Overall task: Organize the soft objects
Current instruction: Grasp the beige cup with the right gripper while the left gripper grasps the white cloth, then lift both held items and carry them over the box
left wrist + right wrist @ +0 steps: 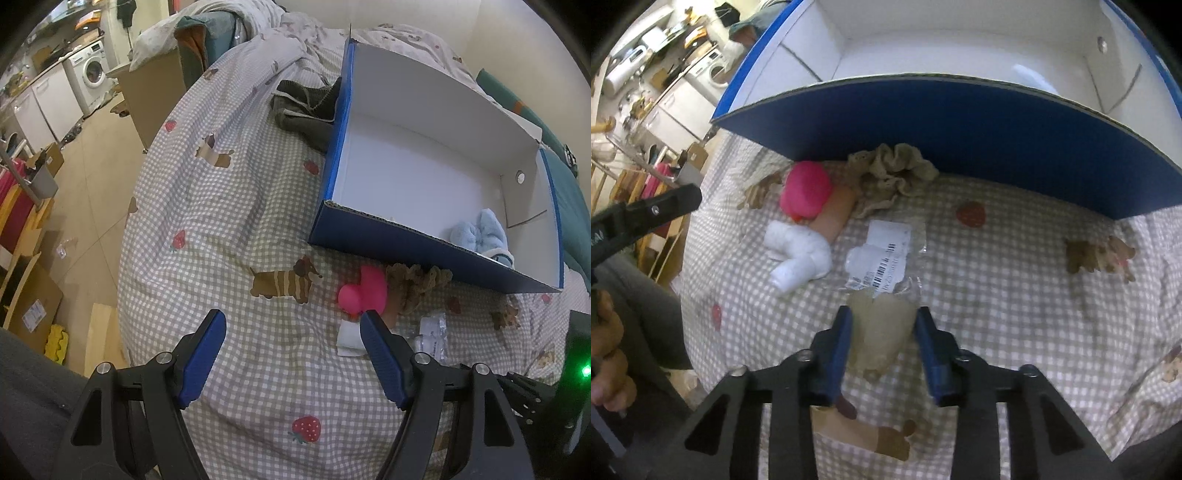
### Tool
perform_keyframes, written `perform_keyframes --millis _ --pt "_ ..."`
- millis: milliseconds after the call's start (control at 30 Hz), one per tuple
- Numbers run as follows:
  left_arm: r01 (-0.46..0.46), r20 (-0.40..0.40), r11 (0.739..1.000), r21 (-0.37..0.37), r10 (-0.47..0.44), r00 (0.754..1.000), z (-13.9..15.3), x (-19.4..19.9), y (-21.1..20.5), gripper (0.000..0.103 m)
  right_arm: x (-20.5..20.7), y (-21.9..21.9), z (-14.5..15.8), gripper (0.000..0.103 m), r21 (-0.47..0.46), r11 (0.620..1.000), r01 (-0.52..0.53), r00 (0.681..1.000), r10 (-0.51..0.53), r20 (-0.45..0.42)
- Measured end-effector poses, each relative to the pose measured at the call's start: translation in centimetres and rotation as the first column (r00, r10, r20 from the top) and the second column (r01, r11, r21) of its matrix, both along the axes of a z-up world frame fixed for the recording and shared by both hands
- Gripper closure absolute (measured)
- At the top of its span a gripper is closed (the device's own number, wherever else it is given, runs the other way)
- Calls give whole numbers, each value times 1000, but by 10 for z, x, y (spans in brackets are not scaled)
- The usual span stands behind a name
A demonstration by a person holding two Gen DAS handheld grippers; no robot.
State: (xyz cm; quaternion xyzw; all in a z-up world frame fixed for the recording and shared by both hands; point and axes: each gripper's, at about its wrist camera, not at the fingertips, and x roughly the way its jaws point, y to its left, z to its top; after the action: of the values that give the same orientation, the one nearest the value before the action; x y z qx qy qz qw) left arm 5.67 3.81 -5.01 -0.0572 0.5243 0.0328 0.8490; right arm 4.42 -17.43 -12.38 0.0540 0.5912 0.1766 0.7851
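An open blue box [406, 243] with white inside lies on the checked bedspread; a light blue fluffy item [480, 234] lies in its near right corner. In front of the box lie a pink and white soft toy [805, 206], a beige knitted scrunchie [894, 170] and a clear plastic packet with a barcode label [886, 254]. My right gripper [884, 319] is open, its jaws either side of the packet's beige end [882, 332]. My left gripper [293, 323] is open and empty above the bedspread, left of the pink toy [364, 291].
Dark grey clothing [306, 107] lies against the box's far left side. The bed edge [129, 236] drops to the floor on the left, with cardboard [29, 302] and a washing machine [92, 70] beyond. A teal pillow [569, 199] lies right of the box.
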Motion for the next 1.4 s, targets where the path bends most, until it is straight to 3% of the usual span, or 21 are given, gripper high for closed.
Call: perform_keyframes --millis 33,133,267,433,533,667,800,933,967,1000,1067,1267,1400 --pt "0 -1 1000 -2 0 1000 0 0 0 30 -2 -2 4 85 4 1000 -1 1000 1 9" --pt "-1 0 1000 2 1 1000 0 0 0 30 -6 -6 13 89 29 1000 -6 1000 5 28" --pt "-9 -7 1000 -1 9 1000 -3 1 2 30 -9 -11 23 89 64 998 0 999 -3 50" --pt "-1 -28 1000 0 1 1000 -6 1 -1 30 -11 -30 42 89 134 987 92 986 -109 127" --pt "44 -58 999 -16 -45 997 -14 3 -13 30 -3 -44 41 89 153 974 168 976 -185 111" --pt "153 -119 987 -51 -158 980 -31 5 -44 30 1 -50 41 89 159 969 188 975 -204 89" --pt "253 -155 967 -19 -253 955 -47 4 -76 30 1 -53 41 89 165 968 188 975 -205 88" --pt "259 -154 966 1 -256 954 -54 11 -84 31 2 -54 39 89 162 968 190 975 -205 80" --pt "245 -153 969 3 -242 958 -56 14 -82 41 2 -53 39 89 162 968 191 975 -206 79" --pt "243 -155 970 7 -240 958 -57 15 -82 64 2 -54 38 89 162 968 193 975 -207 78" --pt "249 -183 968 -33 -251 951 -62 18 -80 81 3 -54 38 89 161 967 196 975 -210 77" --pt "284 -169 948 -143 -306 937 -52 8 -76 87 4 -52 35 89 151 969 194 976 -206 70" --pt "269 -140 950 -161 -291 946 -39 -2 -63 88 4 -51 35 89 144 971 192 976 -204 72"
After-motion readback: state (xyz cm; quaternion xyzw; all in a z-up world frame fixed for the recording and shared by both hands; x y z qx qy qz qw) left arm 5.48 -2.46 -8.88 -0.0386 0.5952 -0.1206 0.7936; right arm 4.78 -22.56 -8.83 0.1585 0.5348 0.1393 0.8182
